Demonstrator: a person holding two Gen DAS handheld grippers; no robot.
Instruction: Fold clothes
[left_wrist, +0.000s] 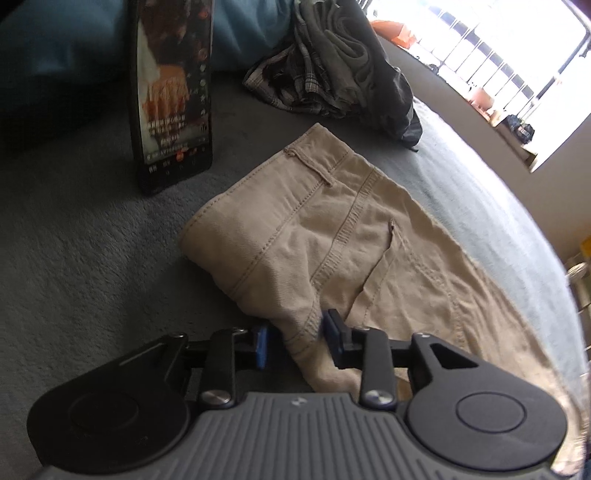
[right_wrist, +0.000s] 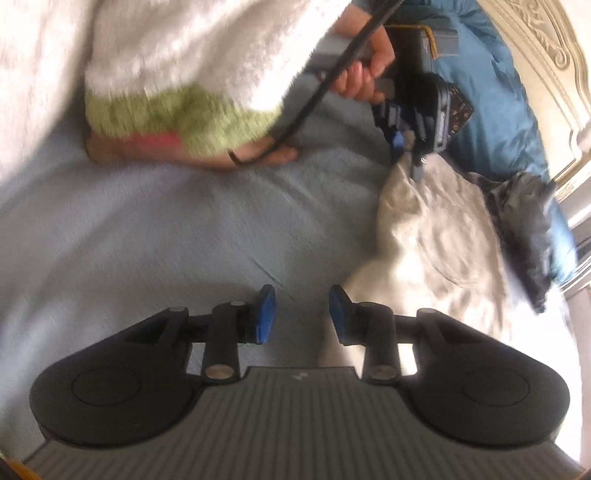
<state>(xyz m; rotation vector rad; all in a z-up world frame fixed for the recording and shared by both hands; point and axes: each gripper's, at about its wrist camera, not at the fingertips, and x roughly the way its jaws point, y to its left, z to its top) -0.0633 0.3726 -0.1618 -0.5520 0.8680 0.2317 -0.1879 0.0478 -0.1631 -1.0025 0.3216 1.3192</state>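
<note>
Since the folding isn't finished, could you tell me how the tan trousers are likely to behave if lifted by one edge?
The tan trousers would probably droop: their cloth lies creased and soft on the grey bedcover. The thick stitched seams suggest some weight, so the fold may fall open.

Bed (left_wrist: 92, 240) covered in a grey-blue fleece sheet. Folded tan trousers (left_wrist: 332, 236) lie flat at centre. At 12 o'clock of them, a heap of dark and checked clothes (left_wrist: 332, 70). At 10 o'clock, a phone (left_wrist: 171, 92) stands upright, screen lit. Blue bedding (left_wrist: 55, 48) lies behind the phone.
</note>
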